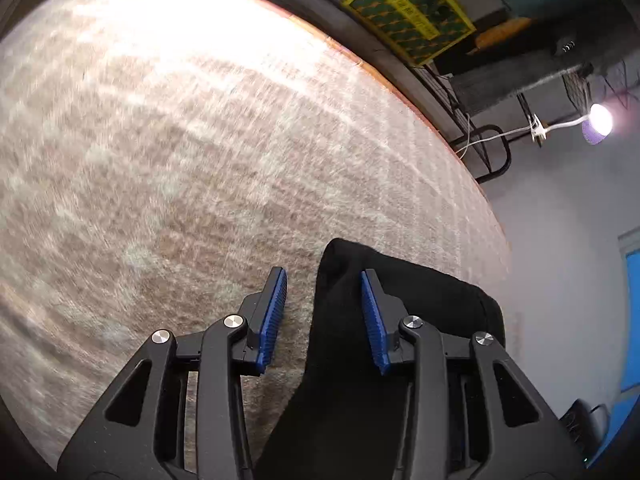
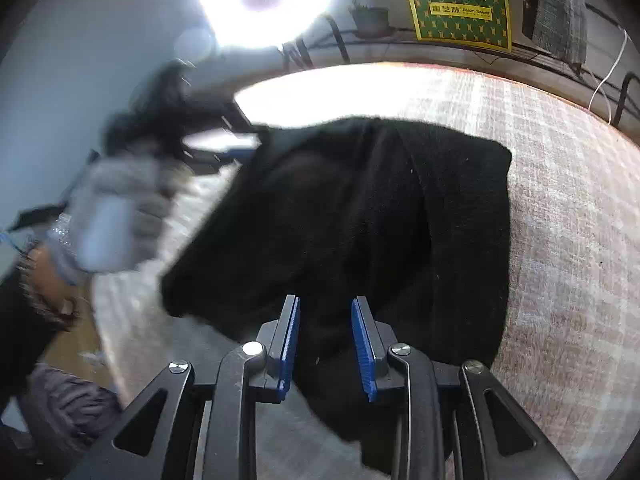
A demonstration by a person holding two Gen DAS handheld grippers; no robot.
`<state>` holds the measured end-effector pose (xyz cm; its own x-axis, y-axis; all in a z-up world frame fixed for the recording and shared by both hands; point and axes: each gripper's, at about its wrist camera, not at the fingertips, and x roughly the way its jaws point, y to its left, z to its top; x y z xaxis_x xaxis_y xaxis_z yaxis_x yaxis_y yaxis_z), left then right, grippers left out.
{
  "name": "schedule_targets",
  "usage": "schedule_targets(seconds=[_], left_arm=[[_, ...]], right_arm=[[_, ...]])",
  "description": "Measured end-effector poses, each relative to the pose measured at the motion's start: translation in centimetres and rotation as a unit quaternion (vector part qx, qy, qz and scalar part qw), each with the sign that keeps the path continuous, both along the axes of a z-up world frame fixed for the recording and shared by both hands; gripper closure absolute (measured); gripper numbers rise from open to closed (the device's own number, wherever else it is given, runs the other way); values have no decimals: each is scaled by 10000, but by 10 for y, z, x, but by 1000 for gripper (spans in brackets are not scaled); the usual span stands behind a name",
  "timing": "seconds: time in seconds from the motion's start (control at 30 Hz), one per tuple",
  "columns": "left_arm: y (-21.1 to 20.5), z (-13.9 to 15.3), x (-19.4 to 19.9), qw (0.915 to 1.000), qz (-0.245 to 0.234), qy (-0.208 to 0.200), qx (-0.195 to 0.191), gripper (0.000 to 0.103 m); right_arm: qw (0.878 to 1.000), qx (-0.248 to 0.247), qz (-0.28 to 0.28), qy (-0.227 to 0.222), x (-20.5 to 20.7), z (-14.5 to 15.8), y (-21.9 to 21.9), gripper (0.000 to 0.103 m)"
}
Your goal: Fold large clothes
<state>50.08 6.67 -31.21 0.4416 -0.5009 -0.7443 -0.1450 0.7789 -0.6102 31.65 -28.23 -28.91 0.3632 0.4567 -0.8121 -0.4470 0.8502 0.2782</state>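
Observation:
A black garment lies bunched on the pale woven table cover. My right gripper is open just above its near edge, blue pads apart with black cloth showing between them. In the left wrist view the same garment reaches in from the lower right. My left gripper is open over its edge, one blue pad over the cover and the other over the cloth. In the right wrist view the left gripper and its gloved hand show blurred at the left.
The round table's edge curves along the back. Behind it are a green and yellow bag, a wire rack and a clip lamp. A bright lamp glares at the top of the right wrist view.

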Motion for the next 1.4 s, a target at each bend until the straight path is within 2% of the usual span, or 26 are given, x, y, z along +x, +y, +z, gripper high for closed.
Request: schedule_targets(seconds=[0.07,0.1,0.13,0.17,0.2,0.23,0.33,0.47,0.6,0.7,0.83,0.93,1.03,1.07,1.1,1.13,1.23,1.4], left_arm=[[9,9,-10,9997,70,-125,-218,64],[13,12,-15,9993,64,-156,-344,62],[18,15,-21,9985,22,-172,-525,53],[23,16,-28,9975,2,-168,-693,40],[27,17,-34,9965,-2,-173,-814,36],[31,15,-42,9951,-12,-156,-977,33],[40,2,-54,9899,-70,138,-1409,33],[43,-19,-53,9848,-83,445,-1678,33],[31,-24,-41,9819,-174,425,-1839,33],[26,-27,-36,9772,-278,443,-2056,33],[15,-24,-31,9788,-489,336,-1961,33],[7,-24,-29,9776,-525,339,-2009,33],[-8,-18,-30,9821,-612,260,-1760,34],[-13,-16,-29,9840,-656,251,-1639,41],[-22,-12,-29,9879,-730,231,-1346,49],[-27,-10,-30,9897,-789,202,-1180,63],[-39,-3,-34,9928,-793,53,-891,69],[-55,16,-36,9944,-880,-200,-551,74]], right_arm=[[9991,396,-117,-94,-7,13,-18,64],[9983,536,-193,-145,-9,17,-27,55],[9969,698,-299,-189,-11,20,-38,49],[9950,876,-440,-194,-10,22,-53,47],[9934,980,-567,-166,-9,21,-64,44],[9914,1090,-711,-112,-7,18,-73,42],[9830,1477,-1067,236,6,0,-100,36],[9724,1845,-1263,674,25,-26,-114,34],[9629,2149,-1348,924,36,-45,-119,34],[9559,2401,-1327,1047,41,-55,-118,39],[9486,2655,-1281,1151,49,-66,-113,51],[9420,2845,-1279,1238,54,-69,-106,56],[9418,2879,-1222,1235,53,-67,-93,59],[9425,2852,-1218,1248,52,-67,-88,62],[9436,2812,-1225,1245,52,-67,-86,66],[9457,2746,-1230,1226,51,-66,-84,71],[9557,2457,-1191,1100,48,-58,-79,77],[9729,1924,-1061,717,41,-33,-62,80]])
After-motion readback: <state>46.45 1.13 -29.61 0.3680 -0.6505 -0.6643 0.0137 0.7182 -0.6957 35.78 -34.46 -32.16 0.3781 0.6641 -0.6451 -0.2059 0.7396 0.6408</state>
